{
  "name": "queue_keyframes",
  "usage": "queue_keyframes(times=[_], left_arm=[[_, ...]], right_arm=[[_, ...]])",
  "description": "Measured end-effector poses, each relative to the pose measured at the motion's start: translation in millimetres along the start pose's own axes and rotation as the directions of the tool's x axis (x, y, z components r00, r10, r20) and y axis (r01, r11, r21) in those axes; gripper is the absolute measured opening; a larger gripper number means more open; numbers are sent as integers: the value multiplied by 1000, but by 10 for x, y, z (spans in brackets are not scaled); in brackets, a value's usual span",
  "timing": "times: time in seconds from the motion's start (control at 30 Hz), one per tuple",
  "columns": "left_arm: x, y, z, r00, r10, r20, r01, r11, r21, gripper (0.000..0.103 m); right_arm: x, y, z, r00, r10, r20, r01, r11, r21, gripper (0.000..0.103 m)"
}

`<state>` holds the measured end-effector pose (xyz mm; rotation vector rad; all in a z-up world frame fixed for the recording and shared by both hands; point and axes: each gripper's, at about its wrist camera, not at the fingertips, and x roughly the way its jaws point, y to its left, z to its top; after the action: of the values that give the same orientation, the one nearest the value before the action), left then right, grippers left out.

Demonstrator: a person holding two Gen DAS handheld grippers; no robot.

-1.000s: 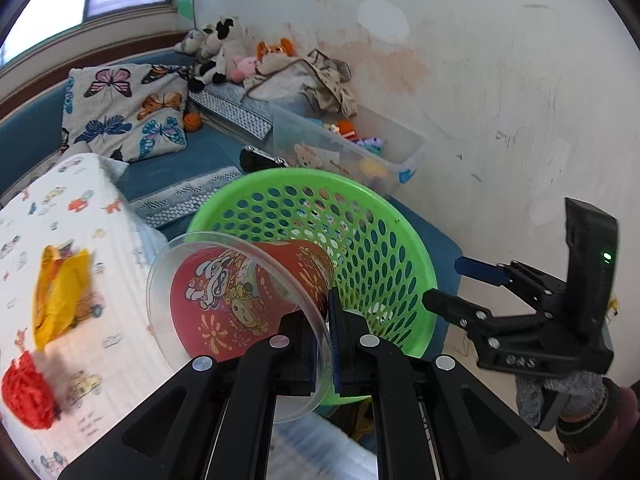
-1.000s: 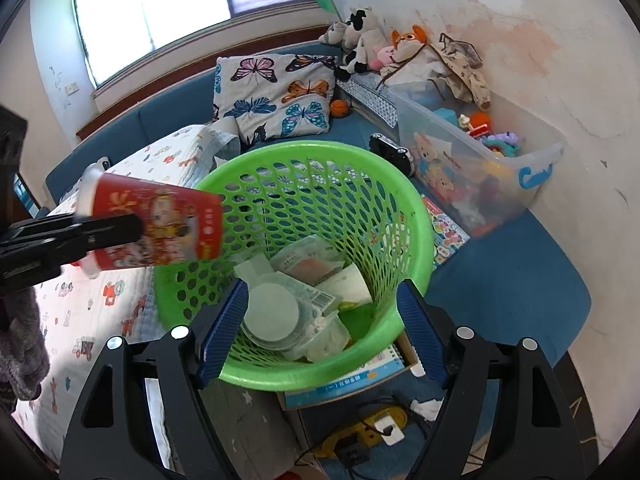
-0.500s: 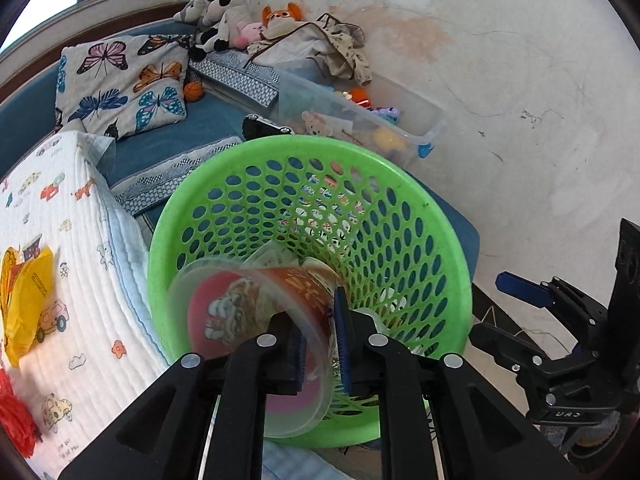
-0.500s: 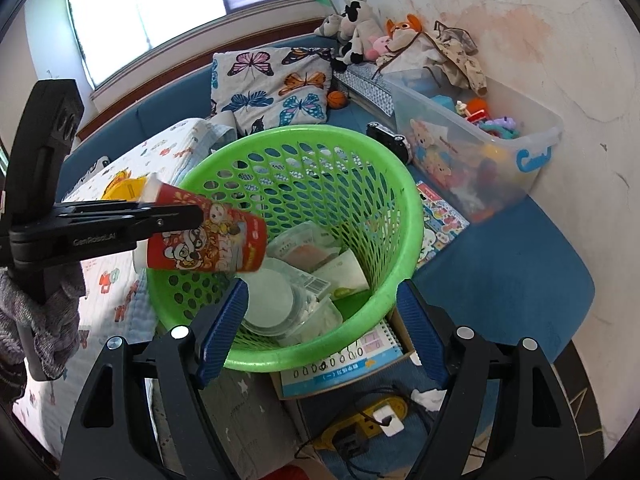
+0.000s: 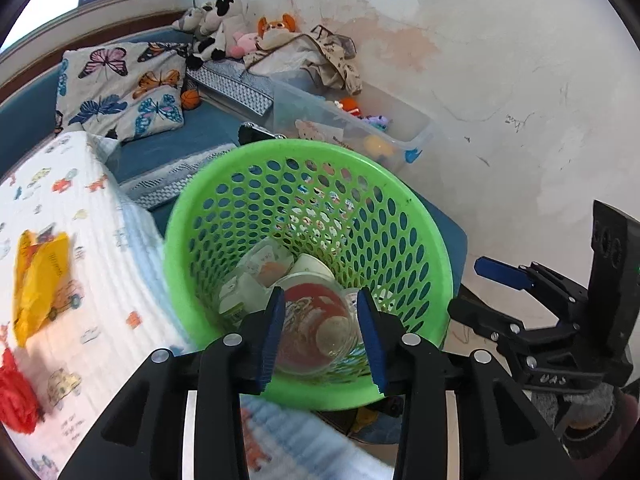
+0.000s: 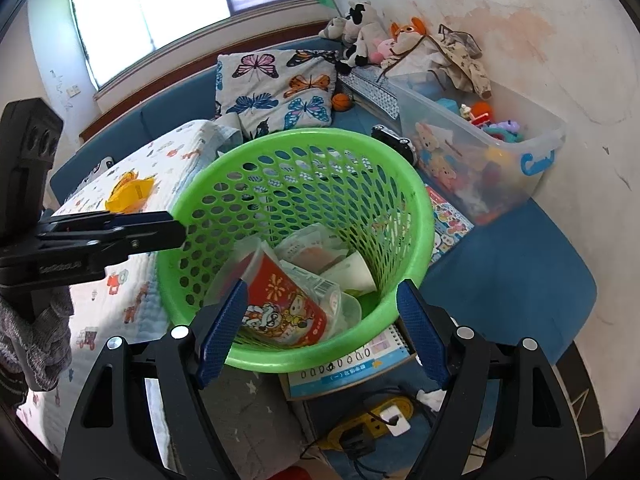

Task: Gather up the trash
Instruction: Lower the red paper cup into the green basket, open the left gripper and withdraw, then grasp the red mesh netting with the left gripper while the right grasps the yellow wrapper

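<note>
The left gripper (image 5: pixel 322 334) is hovering over the near rim of the green basket (image 5: pixel 416 216), its jaws having just been opening and now standing apart with nothing pinched; the red printed cup (image 6: pixel 280 304) is lying on its side inside the basket, loose among pale wrappers and lids (image 6: pixel 320 254). The right gripper (image 6: pixel 322 334) is waiting wide open and empty at the basket's near right. The basket is sitting on the floor beside a bed with a white quilt (image 5: pixel 80 280), where a yellow wrapper (image 5: pixel 40 280) and a red crumpled scrap (image 5: pixel 14 396) are lying. Farther off, a butterfly pillow (image 6: pixel 280 88) is leaning on blue cushions, plush toys (image 6: pixel 368 36) are crowding the corner, and a clear toy bin (image 6: pixel 492 152) is standing against the stained wall.
</note>
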<state>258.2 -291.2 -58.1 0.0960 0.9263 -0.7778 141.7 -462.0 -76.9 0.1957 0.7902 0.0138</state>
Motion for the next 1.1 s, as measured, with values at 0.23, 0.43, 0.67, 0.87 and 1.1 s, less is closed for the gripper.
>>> queue_keyframes(times=[0.23, 0.43, 0.67, 0.87, 1.1], left_arm=[[-428, 211, -191, 997, 33, 70, -29, 998, -51, 36], [-773, 554, -410, 987, 113, 112, -100, 988, -117, 36], [-1129, 1099, -643, 954, 266, 139, -233, 948, -214, 43], [-1307, 1449, -740, 932, 328, 153, -277, 918, -285, 54], [-1206, 1670, -797, 933, 343, 109, -296, 904, -308, 62]], right_arm=[[-63, 226, 44, 1000, 18, 19, -18, 999, -30, 77], [-49, 482, 90, 999, 47, 21, -45, 997, -68, 77], [14, 810, 164, 996, 84, 18, -81, 990, -119, 77], [120, 1070, 214, 993, 116, 3, -114, 981, -154, 78], [242, 1288, 243, 990, 138, -19, -139, 974, -180, 78]])
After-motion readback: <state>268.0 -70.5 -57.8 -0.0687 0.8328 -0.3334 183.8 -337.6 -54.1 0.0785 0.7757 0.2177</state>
